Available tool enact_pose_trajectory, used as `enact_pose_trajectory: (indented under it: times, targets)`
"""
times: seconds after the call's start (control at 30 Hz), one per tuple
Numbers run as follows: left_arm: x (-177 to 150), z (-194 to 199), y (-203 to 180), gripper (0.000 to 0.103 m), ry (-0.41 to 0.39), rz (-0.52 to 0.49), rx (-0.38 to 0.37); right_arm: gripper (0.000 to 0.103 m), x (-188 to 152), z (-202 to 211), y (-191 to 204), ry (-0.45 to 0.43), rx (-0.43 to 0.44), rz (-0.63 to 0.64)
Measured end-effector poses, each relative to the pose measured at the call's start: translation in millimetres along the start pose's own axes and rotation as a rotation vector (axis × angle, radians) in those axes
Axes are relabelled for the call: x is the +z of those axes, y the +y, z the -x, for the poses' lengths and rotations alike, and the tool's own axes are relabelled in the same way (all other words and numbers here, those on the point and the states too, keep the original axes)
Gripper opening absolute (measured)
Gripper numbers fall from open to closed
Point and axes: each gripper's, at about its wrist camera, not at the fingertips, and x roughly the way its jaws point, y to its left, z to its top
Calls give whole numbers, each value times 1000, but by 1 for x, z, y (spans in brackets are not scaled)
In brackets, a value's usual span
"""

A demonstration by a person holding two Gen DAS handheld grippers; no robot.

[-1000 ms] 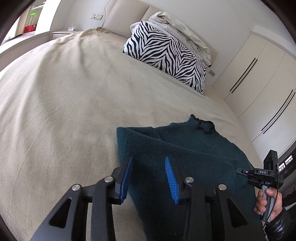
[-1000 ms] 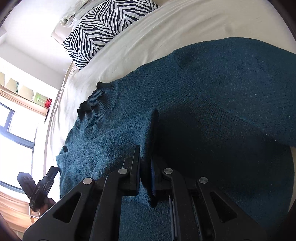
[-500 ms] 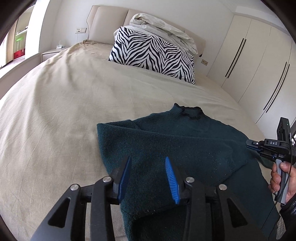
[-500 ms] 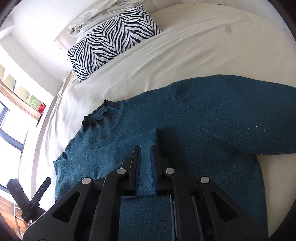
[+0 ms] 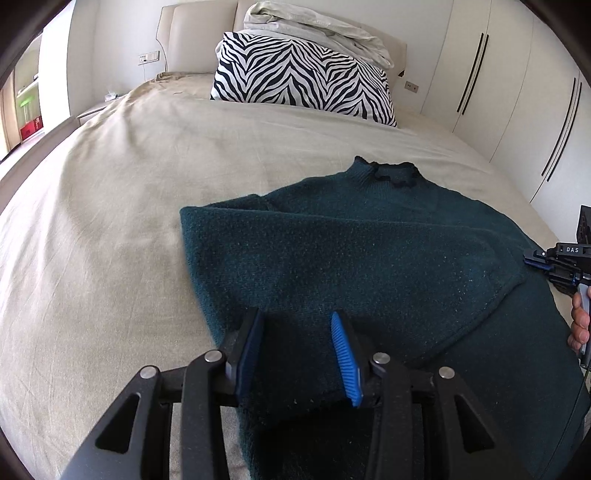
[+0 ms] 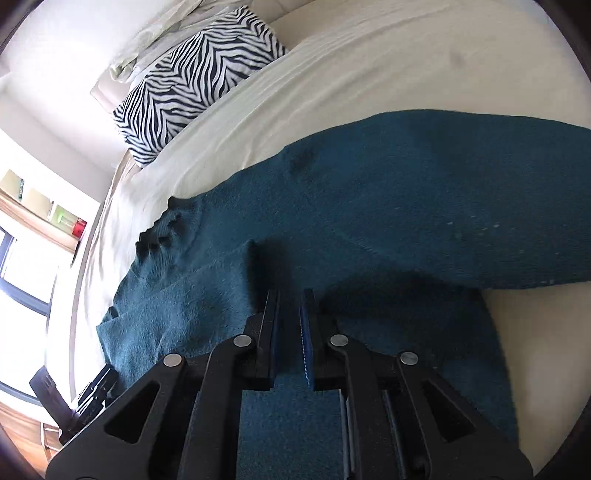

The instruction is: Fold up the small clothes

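1. The left gripper [image 5: 295, 356] stands partly open above the near edge of the teal sweater [image 5: 369, 258]. Its blue pads [image 5: 345, 363] are apart and clear of the knit. The jaws have just been opening a little, with nothing held between them.
2. The right gripper [image 6: 291, 332] has its jaws drawn almost together. Whether any fold of the knit is pinched between them cannot be told; the fabric there is dark and in shadow.
3. In the left wrist view the right gripper shows at the right edge, carried in a person's hand [image 5: 580, 325], just over the sweater's right side.
4. The sweater lies on the beige bed sheet [image 5: 110, 221], with its ruffled collar [image 5: 391, 173] toward the headboard.
5. The left sleeve [image 5: 332, 243] is folded across the body, its cuff end lying near the right side of the garment.
6. The right sleeve [image 6: 461, 206] lies spread outward on the sheet, not folded in.
7. A zebra-print pillow [image 5: 303, 77] stands at the head of the bed, well apart from the sweater, with a crumpled pale duvet [image 5: 314, 29] piled behind it.
8. White wardrobe doors [image 5: 517, 92] with dark vertical handles run along the right of the bed.
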Motion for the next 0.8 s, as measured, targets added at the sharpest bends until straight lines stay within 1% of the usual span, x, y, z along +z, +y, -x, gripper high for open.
enact_pose_trajectory:
  times: [0.03,0.07,0.13,0.17,0.2,0.23,0.27,0.33,0.37,0.43,0.5,0.6,0.67,0.73,0.77,0.8]
  targets:
    - [0,3,0,44,-8,7,-3,12,6,17,-20,-33,-17,-41]
    - [0,6,0,45,-22,11,-2,17,10,33,-40,-66,-33,-80]
    - [0,12,-3,48,-50,4,3,22,15,67,-84,-135,-57,-161]
    - [1,15,-4,48,-67,-1,5,33,17,83,-107,-163,-87,-210]
    - [1,19,-6,48,-85,-6,16,55,17,99,-132,-193,-109,-270]
    - [2,23,-7,48,-103,-15,30,64,15,116,-158,-232,-117,-336]
    - [3,27,-9,49,-126,-24,43,68,13,132,-181,-267,-124,-396]
    - [5,36,-9,52,-169,-28,49,68,7,154,-223,-306,-119,-498]
    - [6,38,-8,53,-182,-22,39,67,5,164,-244,-329,-100,-551]
    - [7,41,-6,54,-195,-5,3,66,2,175,-273,-373,-46,-634]
    - [7,40,-5,54,-190,4,-22,65,8,178,-293,-404,-18,-678]
    - [5,35,-4,55,-170,22,-41,65,26,174,-308,-443,-20,-712]
    - [6,34,-4,55,-167,27,-42,65,42,170,-320,-446,-31,-729]
    - [6,33,-2,55,-165,36,-47,52,58,167,-324,-442,-87,-719]
    - [6,33,-1,56,-165,45,-54,35,66,166,-324,-428,-114,-706]
    - [6,34,0,59,-165,52,-62,23,75,163,-320,-411,-132,-687]
